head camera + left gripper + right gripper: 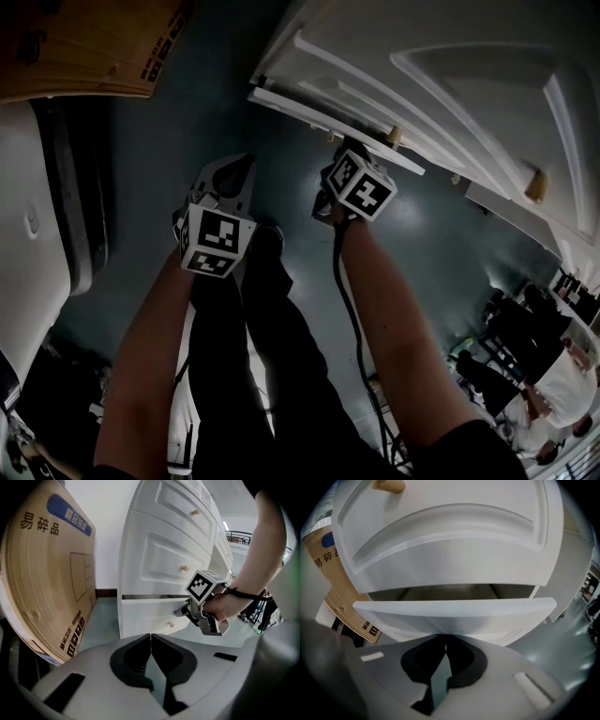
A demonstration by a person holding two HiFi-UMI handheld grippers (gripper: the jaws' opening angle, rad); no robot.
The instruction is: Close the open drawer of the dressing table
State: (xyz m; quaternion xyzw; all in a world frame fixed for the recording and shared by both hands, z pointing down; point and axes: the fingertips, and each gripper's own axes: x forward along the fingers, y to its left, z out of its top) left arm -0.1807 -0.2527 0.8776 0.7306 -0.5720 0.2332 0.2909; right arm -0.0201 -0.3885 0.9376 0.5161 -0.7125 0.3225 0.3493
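Drawer (454,606) sits partly pulled out, low in the white dressing table (159,550), with a dark gap showing above its front panel. Right tool (445,645) is clenched on nothing, its closed tips right up against the drawer front. Left tool (150,637) is likewise clenched and empty, apart from the dresser, over the floor (101,616) near a leaning cardboard box (47,573).

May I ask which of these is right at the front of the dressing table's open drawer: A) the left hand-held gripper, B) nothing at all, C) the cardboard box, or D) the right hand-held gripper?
D: the right hand-held gripper has its shut jaws at the open drawer's front, while the left hand-held gripper is farther back.
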